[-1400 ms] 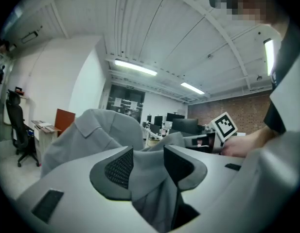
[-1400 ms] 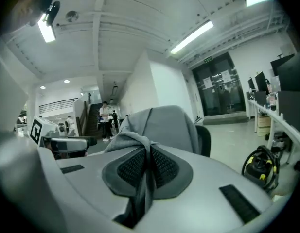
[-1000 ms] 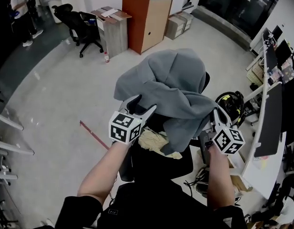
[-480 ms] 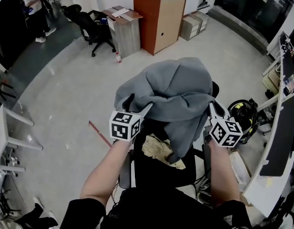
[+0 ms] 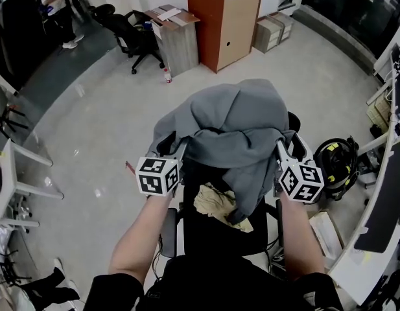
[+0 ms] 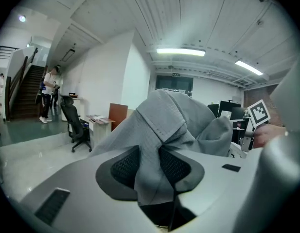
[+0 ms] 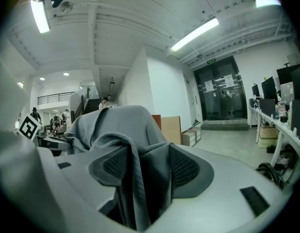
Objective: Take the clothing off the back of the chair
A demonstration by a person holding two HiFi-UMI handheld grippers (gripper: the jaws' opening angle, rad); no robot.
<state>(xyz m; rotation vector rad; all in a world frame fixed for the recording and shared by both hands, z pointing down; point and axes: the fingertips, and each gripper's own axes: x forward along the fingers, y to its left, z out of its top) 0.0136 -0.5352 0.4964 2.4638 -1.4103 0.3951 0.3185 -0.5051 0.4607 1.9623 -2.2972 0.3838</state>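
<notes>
A grey hooded garment point(image 5: 233, 125) lies draped over the back of a black office chair point(image 5: 206, 232), hiding the backrest. My left gripper point(image 5: 174, 149) is at its left edge. In the left gripper view a fold of the garment point(image 6: 169, 120) is pinched between the pads point(image 6: 121, 166); these jaws have just been closing. My right gripper point(image 5: 287, 149) is at the right edge. Its jaws have just been opening, and a grey fold point(image 7: 120, 125) hangs loosely between the pads point(image 7: 184, 168). A beige cloth point(image 5: 216, 203) lies on the seat.
An orange-brown cabinet point(image 5: 224, 24), a grey cabinet point(image 5: 177, 41) and cardboard boxes point(image 5: 272, 30) stand beyond the chair. Another black chair point(image 5: 131, 34) and a person point(image 5: 67, 5) are at the far left. A black and yellow helmet point(image 5: 332, 167) sits by the desks point(image 5: 388, 193) on the right.
Both grippers have slid outward along the garment to its left and right edges. The left jaws, spread wide before, now pinch fabric. The right jaws have spread apart.
</notes>
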